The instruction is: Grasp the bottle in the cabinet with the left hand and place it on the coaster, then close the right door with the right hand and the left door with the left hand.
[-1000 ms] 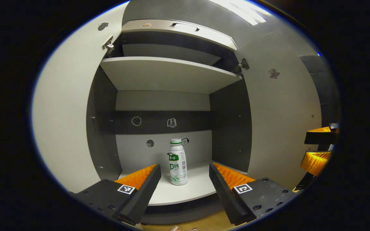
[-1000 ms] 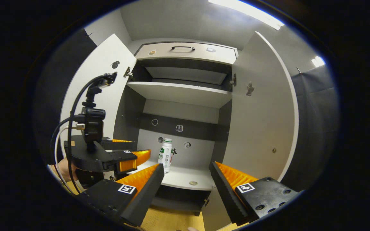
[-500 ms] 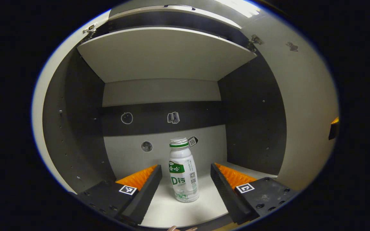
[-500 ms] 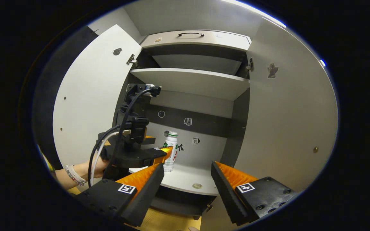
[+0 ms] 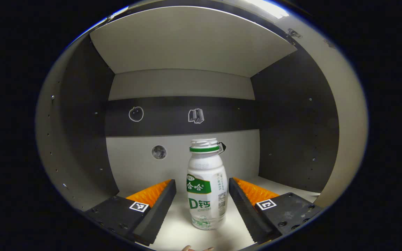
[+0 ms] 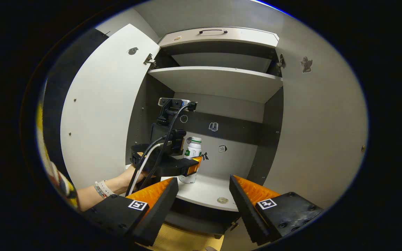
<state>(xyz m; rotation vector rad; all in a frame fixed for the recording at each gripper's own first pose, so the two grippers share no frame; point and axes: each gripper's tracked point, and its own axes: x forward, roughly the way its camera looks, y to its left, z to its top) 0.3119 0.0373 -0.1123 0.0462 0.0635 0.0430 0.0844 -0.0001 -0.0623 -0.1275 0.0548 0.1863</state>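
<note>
Left hand-held gripper [image 5: 202,197] open; bottle [image 5: 206,190] between fingers

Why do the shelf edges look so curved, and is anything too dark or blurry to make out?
Left gripper view: fisheye lens bows the shelf and the cabinet's walls; the bottle is sharp and evenly lit. Right gripper view: same bending on the doors; bright ceiling, a dim cabinet interior, the bottle small but clear.

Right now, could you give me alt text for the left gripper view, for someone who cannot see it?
A white drink bottle with a green band under its cap stands upright on the pale cabinet shelf, between the open left tongs, not yet gripped. Behind it, the back wall carries a dark strip with small stickers.
</note>
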